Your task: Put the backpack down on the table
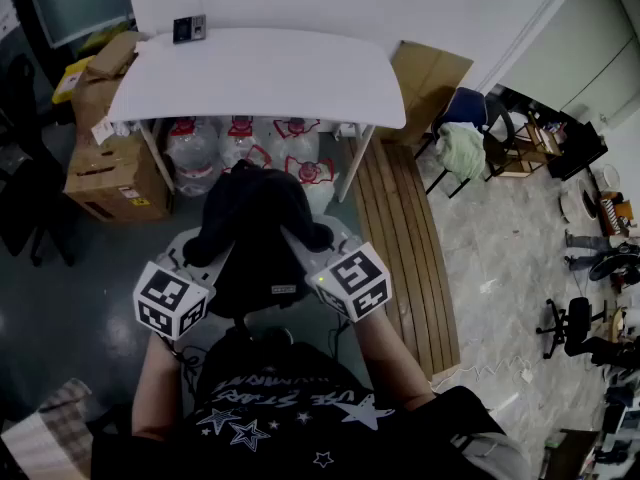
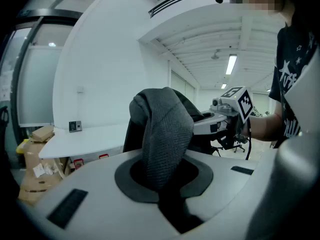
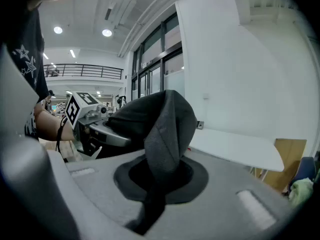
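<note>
carry step in hand; left tongs (image 2: pixel 162 181) and right tongs (image 3: pixel 155 184) each pinch a strap of the backpack (image 1: pixel 255 233), which hangs between them, short of the white table (image 1: pixel 260 73) ahead; next move, i reckon: forward over the rim, lower, release; water bottles (image 1: pixel 245 143) underneath, cardboard boxes (image 1: pixel 110 168) beyond the left tongs.

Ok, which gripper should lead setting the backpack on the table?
Neither clearly. The left gripper and right gripper are each shut on a backpack strap, side by side, with the white table straight ahead. I'd move both together.
</note>
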A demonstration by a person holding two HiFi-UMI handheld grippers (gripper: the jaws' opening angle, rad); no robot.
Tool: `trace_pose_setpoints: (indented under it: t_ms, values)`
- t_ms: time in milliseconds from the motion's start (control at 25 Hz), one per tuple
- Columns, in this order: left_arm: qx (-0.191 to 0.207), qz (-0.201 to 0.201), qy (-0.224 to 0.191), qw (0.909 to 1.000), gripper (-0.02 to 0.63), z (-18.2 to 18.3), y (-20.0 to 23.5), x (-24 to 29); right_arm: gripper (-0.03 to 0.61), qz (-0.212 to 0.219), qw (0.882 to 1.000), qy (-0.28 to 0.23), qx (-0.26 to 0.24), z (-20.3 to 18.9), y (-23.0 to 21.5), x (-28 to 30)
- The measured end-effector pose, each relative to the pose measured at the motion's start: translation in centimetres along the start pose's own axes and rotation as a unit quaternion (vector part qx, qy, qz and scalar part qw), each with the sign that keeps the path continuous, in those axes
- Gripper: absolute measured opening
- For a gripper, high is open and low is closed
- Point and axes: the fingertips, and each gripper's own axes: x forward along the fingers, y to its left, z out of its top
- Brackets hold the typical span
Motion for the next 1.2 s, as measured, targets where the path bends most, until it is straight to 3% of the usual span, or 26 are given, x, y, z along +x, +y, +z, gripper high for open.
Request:
trace_pose_setpoints:
  t_ms: [840, 1200]
  values:
    - [-0.02, -0.002, 0.019, 0.9996, 0.052, -0.1, -1.4, 2.0, 0.017, 0.014, 1.0, 0.009, 0.003, -1.4, -1.9, -1.2]
    - [-0.023, -0.015, 0.013, 0.9995, 0.052, 0.5, 2.0, 3.9, 0.017, -0.001, 1.0, 0.012, 0.003, -0.3, -4.1, 1.7]
